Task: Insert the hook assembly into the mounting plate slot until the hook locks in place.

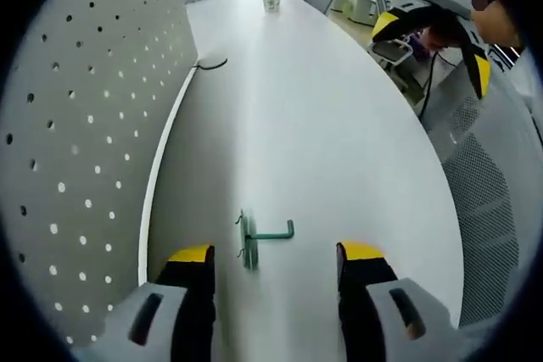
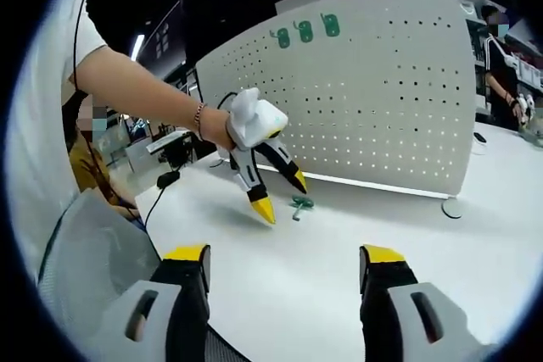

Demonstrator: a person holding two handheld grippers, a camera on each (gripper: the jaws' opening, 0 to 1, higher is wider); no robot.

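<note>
On the white bench point(image 1: 339, 125), in the left gripper view, the green hook assembly point(image 1: 254, 239) lies just ahead of the left gripper point(image 1: 276, 253), between its two yellow-tipped jaws, which stand wide apart and hold nothing. The hook's small flat base stands on edge towards the left, and its bent arm points right along the bench. The white pegboard point(image 1: 76, 142) rises along the left edge of the bench. Far off to the right, the right gripper point(image 1: 450, 6) is held high.

In the right gripper view, the right gripper point(image 2: 284, 260) has its own jaws spread wide and empty near the bottom, well apart from the work. The left gripper point(image 2: 280, 192) hangs from the person's hand with its jaws parted, tips pointing down just beside the hook assembly point(image 2: 299, 203), which sits near the foot of the pegboard point(image 2: 382, 91). Three green hooks point(image 2: 305, 31) are already mounted high on the board.

The step in hand looks like the pickup. It would go best by lowering squarely over the hook, closing on the arm rather than the base, so the base stays free to enter a slot.
</note>
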